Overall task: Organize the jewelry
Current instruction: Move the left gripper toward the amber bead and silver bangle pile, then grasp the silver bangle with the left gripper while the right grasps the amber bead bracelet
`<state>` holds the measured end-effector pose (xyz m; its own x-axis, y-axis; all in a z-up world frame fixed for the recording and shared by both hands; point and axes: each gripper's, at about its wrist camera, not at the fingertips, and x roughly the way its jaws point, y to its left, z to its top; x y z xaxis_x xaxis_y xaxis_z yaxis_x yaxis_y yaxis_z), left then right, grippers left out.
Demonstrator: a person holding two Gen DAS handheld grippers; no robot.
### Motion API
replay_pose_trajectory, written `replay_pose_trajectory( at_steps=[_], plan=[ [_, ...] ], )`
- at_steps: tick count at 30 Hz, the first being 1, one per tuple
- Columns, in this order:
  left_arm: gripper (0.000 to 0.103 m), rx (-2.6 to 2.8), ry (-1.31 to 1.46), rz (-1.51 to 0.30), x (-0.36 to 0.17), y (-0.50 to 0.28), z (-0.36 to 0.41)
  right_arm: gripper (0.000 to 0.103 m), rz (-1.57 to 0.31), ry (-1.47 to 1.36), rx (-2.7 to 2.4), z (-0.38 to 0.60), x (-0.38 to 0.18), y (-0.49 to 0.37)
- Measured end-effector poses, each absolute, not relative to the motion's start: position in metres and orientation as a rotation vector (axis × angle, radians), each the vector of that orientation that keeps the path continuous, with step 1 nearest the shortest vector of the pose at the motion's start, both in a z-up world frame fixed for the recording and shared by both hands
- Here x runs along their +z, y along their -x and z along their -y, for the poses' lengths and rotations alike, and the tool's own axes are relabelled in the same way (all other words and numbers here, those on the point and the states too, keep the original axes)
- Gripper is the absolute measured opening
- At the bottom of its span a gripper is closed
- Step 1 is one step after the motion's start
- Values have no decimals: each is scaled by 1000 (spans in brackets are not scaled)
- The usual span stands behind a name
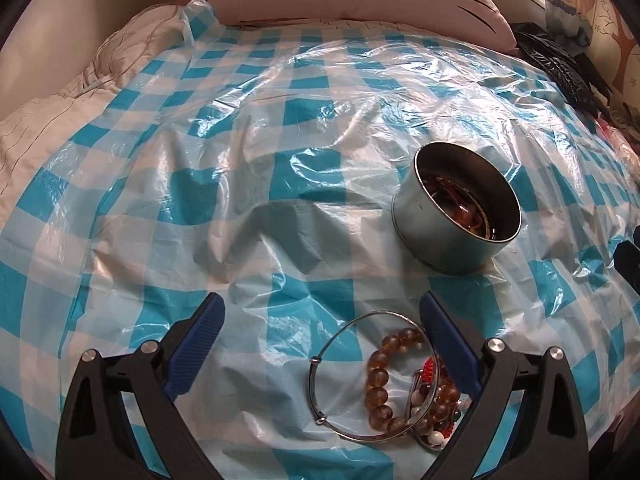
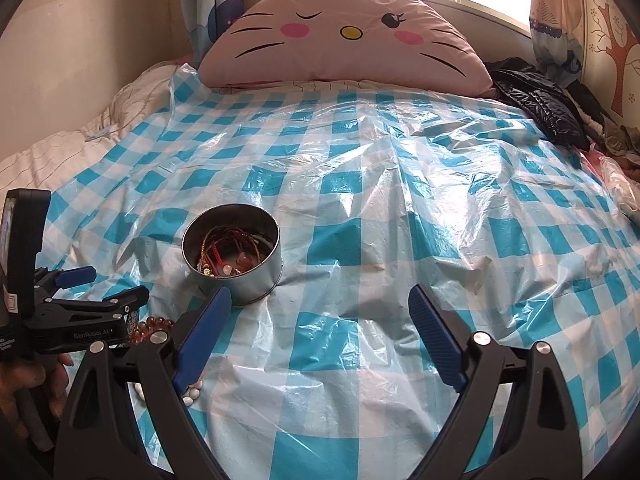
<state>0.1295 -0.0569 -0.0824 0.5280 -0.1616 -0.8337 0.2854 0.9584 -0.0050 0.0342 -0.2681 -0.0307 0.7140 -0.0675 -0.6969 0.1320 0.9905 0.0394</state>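
Observation:
A round metal tin (image 1: 452,220) (image 2: 236,256) with several bracelets and cords inside stands on the blue-checked plastic sheet (image 1: 248,168) (image 2: 400,200). Nearer me lies a pile of jewelry: a thin silver bangle (image 1: 320,360), an amber bead bracelet (image 1: 378,380) and mixed red and white beads (image 1: 430,376). My left gripper (image 1: 320,312) is open above this pile, which lies between its blue fingers nearer the right one, untouched. My right gripper (image 2: 320,300) is open over bare sheet, right of the tin. The left gripper (image 2: 92,284) shows at the left edge of the right wrist view, with amber beads (image 2: 154,326) beside it.
A pink cat-face pillow (image 2: 344,40) lies at the head of the bed. A black jacket (image 2: 536,104) and other clothes are heaped at the right side. White quilt (image 1: 36,120) shows on the left. A hand (image 2: 36,380) holds the left gripper's handle.

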Motion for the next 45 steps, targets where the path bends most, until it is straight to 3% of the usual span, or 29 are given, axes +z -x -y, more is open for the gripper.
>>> replay_pose_trajectory(
  at_steps=[13, 16, 20, 25, 40, 45],
  plan=[
    [94, -211, 96, -948, -68, -138, 10, 86, -926, 16, 154, 216, -68, -70],
    [94, -214, 117, -961, -70, -140, 3, 75, -963, 30, 207, 200, -77, -83],
    [94, -206, 27, -954, -71, -139, 10, 65, -1030, 97, 244, 178, -93, -99],
    [94, -216, -53, -958, -74, -137, 19, 65, -1092, 179, 201, 169, -114, -107],
    [94, -307, -324, -939, -86, -125, 62, 65, -1061, 94, -85, 242, -98, -90],
    [85, -366, -447, -919, -95, -122, 87, 64, -1076, 92, 11, 230, -102, -92]
  ],
)
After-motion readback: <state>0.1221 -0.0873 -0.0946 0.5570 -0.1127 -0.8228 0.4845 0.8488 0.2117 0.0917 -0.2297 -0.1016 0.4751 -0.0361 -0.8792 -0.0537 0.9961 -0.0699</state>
